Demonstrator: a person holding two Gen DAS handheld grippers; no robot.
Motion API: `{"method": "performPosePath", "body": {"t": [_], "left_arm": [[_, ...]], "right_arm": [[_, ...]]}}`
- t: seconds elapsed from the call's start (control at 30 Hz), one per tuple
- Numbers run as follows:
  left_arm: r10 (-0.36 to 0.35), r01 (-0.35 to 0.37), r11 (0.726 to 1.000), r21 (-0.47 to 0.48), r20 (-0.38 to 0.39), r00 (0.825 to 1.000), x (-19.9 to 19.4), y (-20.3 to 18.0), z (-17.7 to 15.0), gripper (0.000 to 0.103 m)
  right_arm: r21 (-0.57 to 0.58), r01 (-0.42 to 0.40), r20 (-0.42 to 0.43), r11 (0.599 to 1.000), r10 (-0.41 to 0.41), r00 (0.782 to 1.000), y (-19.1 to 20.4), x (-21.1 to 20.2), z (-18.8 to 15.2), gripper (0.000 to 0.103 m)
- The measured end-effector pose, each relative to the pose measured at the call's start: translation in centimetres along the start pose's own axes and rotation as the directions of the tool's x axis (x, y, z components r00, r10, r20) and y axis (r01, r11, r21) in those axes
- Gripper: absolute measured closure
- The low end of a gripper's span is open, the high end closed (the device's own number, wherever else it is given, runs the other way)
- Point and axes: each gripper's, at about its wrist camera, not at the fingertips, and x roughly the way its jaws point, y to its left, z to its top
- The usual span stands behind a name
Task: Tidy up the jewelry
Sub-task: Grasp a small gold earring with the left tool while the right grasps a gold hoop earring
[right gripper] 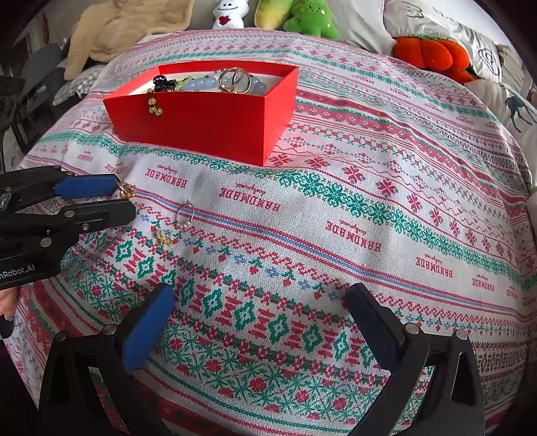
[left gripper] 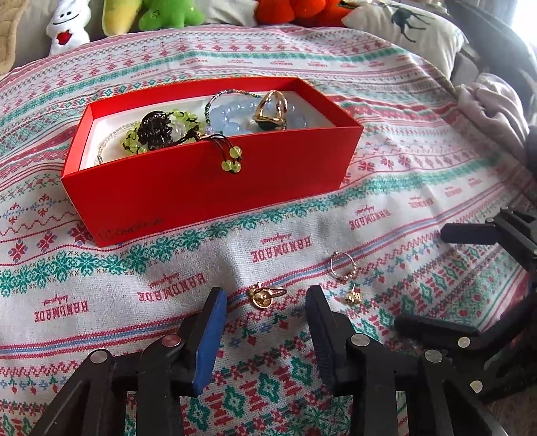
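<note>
A small gold ring (left gripper: 265, 296) lies on the patterned cloth between the blue-padded fingers of my left gripper (left gripper: 265, 292). The pads stand a little apart from it on both sides. From the right wrist view the ring (right gripper: 127, 192) sits at the tips of the left gripper (right gripper: 126, 198). A beaded wire hoop earring (left gripper: 340, 268) and a gold stud (left gripper: 351, 297) lie just right of it. The red box (left gripper: 201, 187) behind holds bead bracelets, a dark hair claw and a large gold ring. My right gripper (right gripper: 261, 295) hangs wide open over bare cloth, holding nothing.
Green beads on a cord (left gripper: 231, 161) hang over the box's front wall. Plush toys (right gripper: 312, 16) and pillows (left gripper: 409, 30) line the far edge of the cloth. A beige blanket (right gripper: 127, 30) lies at the back left in the right wrist view.
</note>
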Motion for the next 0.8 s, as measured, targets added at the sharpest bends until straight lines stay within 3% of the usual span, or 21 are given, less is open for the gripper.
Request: {"method": "performPosePath", "body": {"t": [0.23, 0.5, 0.7, 0.8], "left_arm": [[0.019, -0.019, 0.999, 0.025, 0.012, 1.000, 0.0, -0.5, 0.4, 0.085], [0.018, -0.019, 1.000, 0.019, 0.042, 0.999, -1.8, 0.3, 0.6, 0.085], [0.018, -0.015, 0.998, -0.061, 0.049, 0.999, -3.9, 2.6, 0.6, 0.085], [0.019, -0.014, 0.993, -0.114, 0.045, 0.999, -4.7, 4.1, 0.4, 0.085]], "right_arm": [[0.000, 0.000, -0.001, 1.000, 0.000, 1.000, 0.0, 0.0, 0.0, 0.000], [-0.006, -0.013, -0.039, 1.000, 0.012, 0.999, -0.1, 0.2, 0.9, 0.000], [-0.021, -0.052, -0.009, 0.998, 0.052, 0.999, 0.7, -0.3, 2.0, 0.001], [-0.023, -0.092, 0.004, 0.995, 0.093, 0.996, 1.4, -0.7, 2.6, 0.007]]}}
